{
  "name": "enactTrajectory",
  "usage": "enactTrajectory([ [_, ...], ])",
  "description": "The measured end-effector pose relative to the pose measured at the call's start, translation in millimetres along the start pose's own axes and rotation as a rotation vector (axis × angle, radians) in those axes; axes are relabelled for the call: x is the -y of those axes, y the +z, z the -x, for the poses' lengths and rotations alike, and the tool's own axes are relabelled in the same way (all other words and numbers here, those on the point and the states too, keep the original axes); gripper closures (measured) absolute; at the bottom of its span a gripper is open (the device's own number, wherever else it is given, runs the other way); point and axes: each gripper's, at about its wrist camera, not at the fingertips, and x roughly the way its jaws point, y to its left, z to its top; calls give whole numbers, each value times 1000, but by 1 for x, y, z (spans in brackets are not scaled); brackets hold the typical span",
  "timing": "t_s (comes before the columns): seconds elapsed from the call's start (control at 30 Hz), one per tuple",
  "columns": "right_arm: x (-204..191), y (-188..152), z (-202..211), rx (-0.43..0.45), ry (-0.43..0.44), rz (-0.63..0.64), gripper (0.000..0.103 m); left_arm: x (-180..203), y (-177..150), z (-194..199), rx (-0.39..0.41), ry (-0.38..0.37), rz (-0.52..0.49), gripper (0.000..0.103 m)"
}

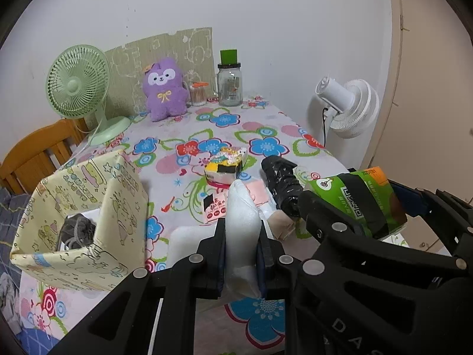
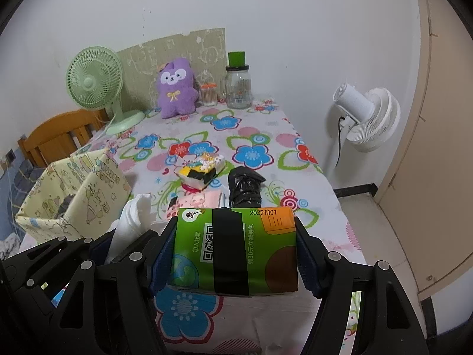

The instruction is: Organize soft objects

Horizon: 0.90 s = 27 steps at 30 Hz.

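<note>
Left gripper pinches a white sock — jaws pressed nearly together on the fabric, sock held clear of the flowered tablecloth. Right gripper clamps a green tissue pack across its width, jaws wide, pads against both ends, pack lifted off the table. Patterned yellow box stands at the left, a grey item inside. Black wrapped bundle and a small multicoloured pack lie mid-table — purple plush by the far wall.
</note>
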Motion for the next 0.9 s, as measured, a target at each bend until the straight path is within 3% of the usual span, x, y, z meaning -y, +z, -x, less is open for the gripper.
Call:
enactTrajectory([
  [0.9,-28,36,39,71,11,25,30,-22,30,42,65,-20,-19,88],
])
